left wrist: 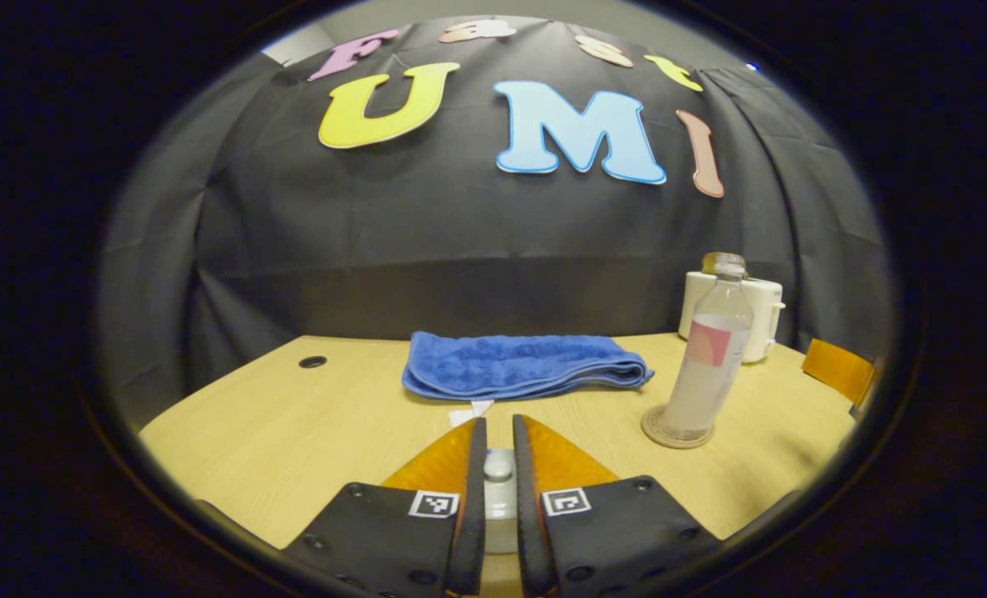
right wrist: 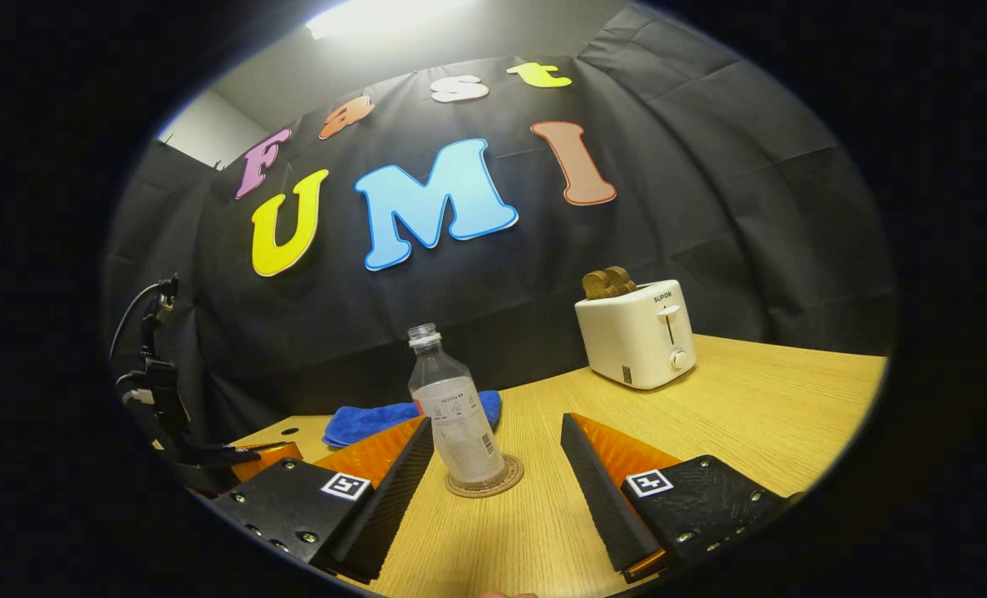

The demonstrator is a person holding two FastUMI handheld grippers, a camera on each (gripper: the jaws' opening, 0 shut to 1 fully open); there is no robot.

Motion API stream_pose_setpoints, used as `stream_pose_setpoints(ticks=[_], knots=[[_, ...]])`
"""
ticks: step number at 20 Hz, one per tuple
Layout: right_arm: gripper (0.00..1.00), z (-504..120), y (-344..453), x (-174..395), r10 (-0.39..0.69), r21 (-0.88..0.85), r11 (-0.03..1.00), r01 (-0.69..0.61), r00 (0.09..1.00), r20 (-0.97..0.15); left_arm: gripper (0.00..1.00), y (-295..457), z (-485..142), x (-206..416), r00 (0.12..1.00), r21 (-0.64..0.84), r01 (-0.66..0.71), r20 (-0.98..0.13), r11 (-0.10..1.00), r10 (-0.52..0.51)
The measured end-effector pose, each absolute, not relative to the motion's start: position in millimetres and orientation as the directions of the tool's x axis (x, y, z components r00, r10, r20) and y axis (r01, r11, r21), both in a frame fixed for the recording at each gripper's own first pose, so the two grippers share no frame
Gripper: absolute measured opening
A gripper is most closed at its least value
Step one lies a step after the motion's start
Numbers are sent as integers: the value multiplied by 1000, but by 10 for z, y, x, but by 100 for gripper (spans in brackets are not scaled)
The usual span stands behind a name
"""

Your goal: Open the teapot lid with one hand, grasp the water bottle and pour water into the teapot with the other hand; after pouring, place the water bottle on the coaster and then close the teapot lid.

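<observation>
Teapot lid knob (left wrist: 498, 467), small and pale, sits between the two fingers of the left hand-held gripper (left wrist: 499, 432), seen in the left gripper view. The fingers stand close together with the knob in the narrow gap; whether they press on it cannot be told. The pale lid (left wrist: 500, 519) spreads below the knob, low between the fingers, and the teapot's body is hidden.

Ahead and to the right in that view, the water bottle (left wrist: 708, 357) stands upright on a round coaster (left wrist: 676, 429), with no cap on it. A folded blue towel (left wrist: 520, 364) lies on the wooden surface (left wrist: 294, 415) beyond the left hand-held gripper, and a white toaster (left wrist: 761, 316) stands behind the bottle near the black wall.

In the right gripper view, the right hand-held gripper (right wrist: 493, 432) is released, fingers spread wide with the water bottle (right wrist: 452, 411) between them, nearer the left finger; contact there cannot be told. The bottle rests on the coaster (right wrist: 485, 484). The white toaster (right wrist: 639, 332), with toast in its slots, stands farther back on the right, the blue towel (right wrist: 360, 423) behind the bottle, and the other hand-held gripper's rig (right wrist: 161, 399) shows at the far left.
</observation>
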State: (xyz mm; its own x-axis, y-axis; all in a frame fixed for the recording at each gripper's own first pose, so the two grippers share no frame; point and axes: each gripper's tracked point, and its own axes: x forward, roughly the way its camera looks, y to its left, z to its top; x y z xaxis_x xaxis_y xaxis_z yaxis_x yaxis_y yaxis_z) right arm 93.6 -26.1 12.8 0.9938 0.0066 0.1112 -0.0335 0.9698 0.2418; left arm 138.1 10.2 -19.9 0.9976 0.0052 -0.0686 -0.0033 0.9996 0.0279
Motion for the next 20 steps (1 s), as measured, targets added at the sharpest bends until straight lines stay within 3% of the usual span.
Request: stream_pose_setpoints(ticks=[1,3,7,14,20], knots=[[96,130,-260,937,7,242,970,-34,994,111,30,114,-187,1335,998,24,-9,-69,1000,10],[96,121,-277,943,2,235,972,-28,994,110,27,166,-190,1318,998,14,-21,-67,1000,22],[96,87,-254,960,1,218,976,-23,995,99,36,164,-172,1089,999,17,-19,-42,1000,20],[96,108,-114,845,18,168,985,-35,995,102,35,153,-143,503,1000,38,-28,9,999,27],[96,140,-65,381,18,16,1000,-20,989,146,35,264,-117,53,998,57,-45,51,997,42]])
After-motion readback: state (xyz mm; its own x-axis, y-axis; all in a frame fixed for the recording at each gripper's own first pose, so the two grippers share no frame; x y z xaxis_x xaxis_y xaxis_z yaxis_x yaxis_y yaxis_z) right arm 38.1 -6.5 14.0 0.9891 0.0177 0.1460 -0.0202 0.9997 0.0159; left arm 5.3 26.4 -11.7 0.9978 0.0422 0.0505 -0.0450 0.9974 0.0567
